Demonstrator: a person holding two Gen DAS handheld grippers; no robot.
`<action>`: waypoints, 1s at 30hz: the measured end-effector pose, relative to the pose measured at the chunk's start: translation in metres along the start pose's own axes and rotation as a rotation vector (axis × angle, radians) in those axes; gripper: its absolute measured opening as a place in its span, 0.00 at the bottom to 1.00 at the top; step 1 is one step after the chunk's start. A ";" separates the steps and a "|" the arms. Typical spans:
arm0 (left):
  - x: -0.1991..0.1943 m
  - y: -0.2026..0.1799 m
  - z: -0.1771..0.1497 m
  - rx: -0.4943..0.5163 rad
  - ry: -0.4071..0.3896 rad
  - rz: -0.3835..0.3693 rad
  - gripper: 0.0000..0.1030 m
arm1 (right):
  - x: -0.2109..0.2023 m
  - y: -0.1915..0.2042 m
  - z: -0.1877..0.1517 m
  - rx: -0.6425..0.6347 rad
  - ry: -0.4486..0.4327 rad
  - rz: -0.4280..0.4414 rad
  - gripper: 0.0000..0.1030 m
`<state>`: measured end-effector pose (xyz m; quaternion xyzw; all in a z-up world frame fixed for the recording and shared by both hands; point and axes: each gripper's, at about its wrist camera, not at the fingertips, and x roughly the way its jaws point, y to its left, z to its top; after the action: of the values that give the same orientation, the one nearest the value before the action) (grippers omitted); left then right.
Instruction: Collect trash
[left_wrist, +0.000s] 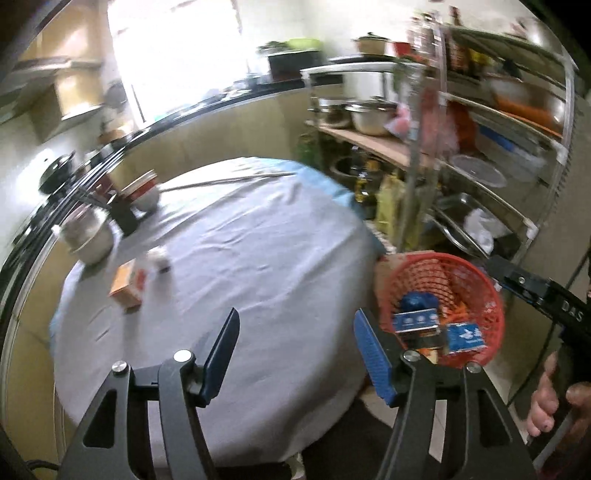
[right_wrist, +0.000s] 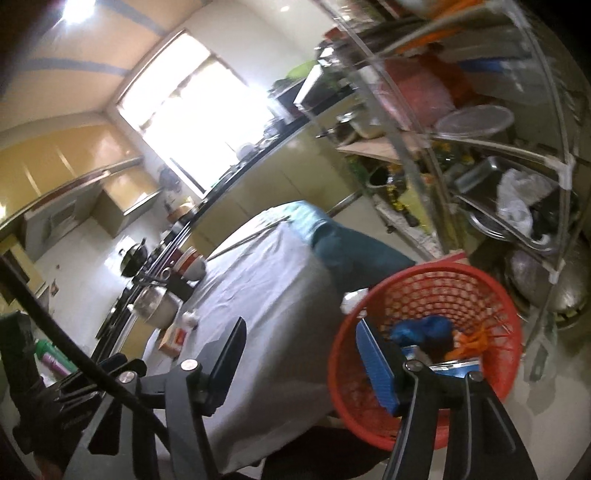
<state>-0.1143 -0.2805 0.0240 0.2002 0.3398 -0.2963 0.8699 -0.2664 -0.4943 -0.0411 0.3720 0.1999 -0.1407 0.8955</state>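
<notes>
A: Left side of the counter (left_wrist: 240, 258), under its pale cloth. What stands there?

B: From my left view: a steel pot (left_wrist: 86, 236) at the far left edge, a red-and-white bowl (left_wrist: 142, 190) behind it, a black stand (left_wrist: 123, 218) between the two. Nearer me lie an orange carton (left_wrist: 123, 290) and a small white item (left_wrist: 159, 260), too blurred to name, just beside the carton. Both remain on the cloth.

A: Your left gripper (left_wrist: 295, 350)?

B: Jaws apart, nothing between them; only cloth shows in the gap. No earlier picture to compare.

A: Moving right?

B: The red mesh basket (left_wrist: 476, 280) stands off the counter's right edge, below cloth level. Inside: a crumpled blue wrapper (left_wrist: 417, 301), a blue-and-white packet (left_wrist: 415, 321), a blue box (left_wrist: 463, 336) and orange scraps (left_wrist: 461, 312). My right-hand device and my hand (left_wrist: 546, 402) show at the far right of that view.

A: Right gripper (right_wrist: 306, 362)?

B: Jaws apart, empty. The left finger hangs over the cloth; the right finger's blue pad overlaps the basket (right_wrist: 491, 302) rim in the picture. Contact: cannot tell. The blue wrapper (right_wrist: 424, 328) and orange scraps (right_wrist: 472, 341) show again inside.

A: Further right?

B: A metal rack (right_wrist: 554, 162) of pans, lids and a white plastic bag (right_wrist: 515, 199).
</notes>
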 end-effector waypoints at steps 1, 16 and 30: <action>-0.001 0.005 -0.001 -0.011 0.002 0.007 0.64 | 0.001 0.005 -0.001 -0.009 0.004 0.005 0.63; -0.009 0.075 -0.027 -0.144 0.017 0.097 0.64 | 0.041 0.084 -0.024 -0.149 0.119 0.064 0.59; -0.008 0.120 -0.044 -0.230 0.032 0.149 0.64 | 0.075 0.138 -0.041 -0.243 0.193 0.116 0.59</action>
<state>-0.0617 -0.1639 0.0172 0.1283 0.3696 -0.1866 0.9012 -0.1557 -0.3785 -0.0180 0.2837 0.2788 -0.0273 0.9171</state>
